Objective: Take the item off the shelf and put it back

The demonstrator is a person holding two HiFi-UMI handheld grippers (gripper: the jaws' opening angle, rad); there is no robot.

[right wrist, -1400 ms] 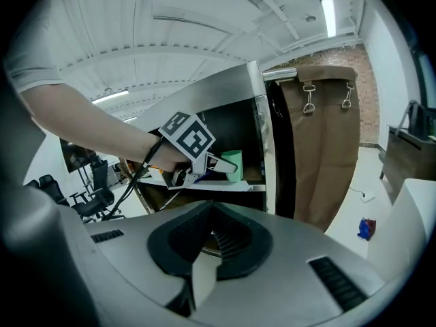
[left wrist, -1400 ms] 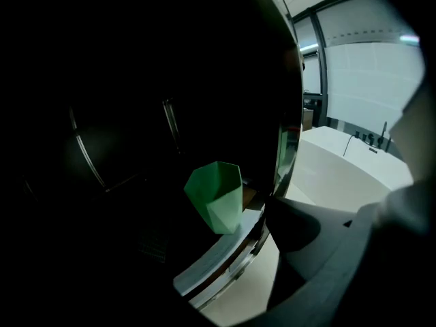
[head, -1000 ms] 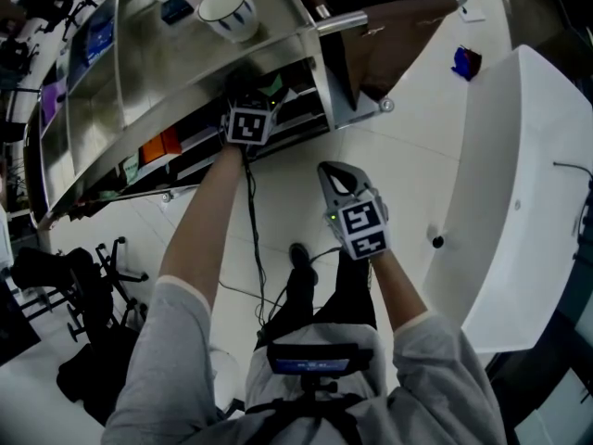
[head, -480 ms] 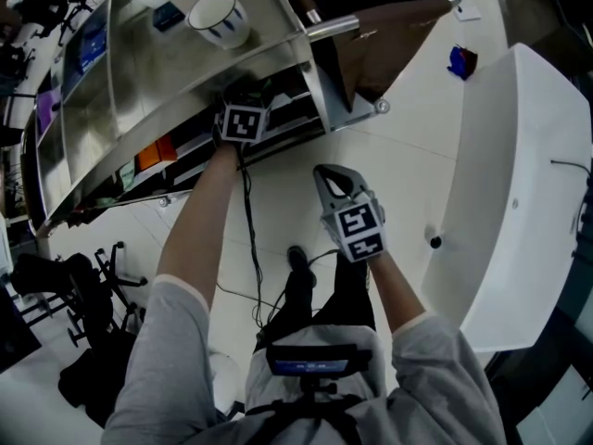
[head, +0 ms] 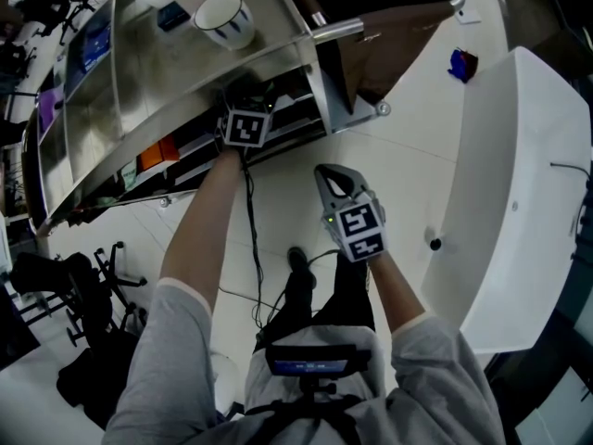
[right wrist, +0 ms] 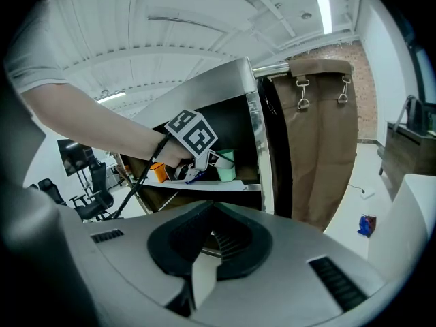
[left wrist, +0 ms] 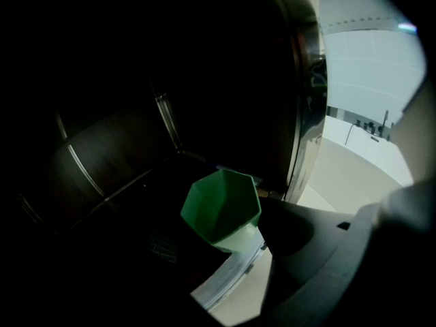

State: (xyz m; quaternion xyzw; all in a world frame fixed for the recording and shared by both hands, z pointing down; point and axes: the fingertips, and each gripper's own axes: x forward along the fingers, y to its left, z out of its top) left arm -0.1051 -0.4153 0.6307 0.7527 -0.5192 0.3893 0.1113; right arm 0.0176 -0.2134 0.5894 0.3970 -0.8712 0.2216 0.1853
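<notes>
A green six-sided cup [left wrist: 221, 213] stands at the front edge of a dark shelf bay. My left gripper [right wrist: 215, 161] reaches into that bay, and only its marker cube [head: 246, 126] shows in the head view. Its jaws have just been closing, with the cup between them. The right jaw lies against the cup's side and the left jaw is lost in the dark. From the right gripper view the cup [right wrist: 227, 165] appears pale green beside the left gripper's tips. My right gripper [head: 327, 174] hangs over the floor, away from the shelf, shut and empty.
The metal shelf unit [head: 185, 72] carries a white bowl [head: 225, 17] on top and orange packs [head: 153, 154] lower down. A brown cloth [head: 389, 40] hangs at its right end. A white counter [head: 519, 202] stands on the right, and office chairs [head: 79, 286] on the left.
The left hand stays in the shelf bay and the right gripper keeps its place. The head view shows no movement of the cup.
</notes>
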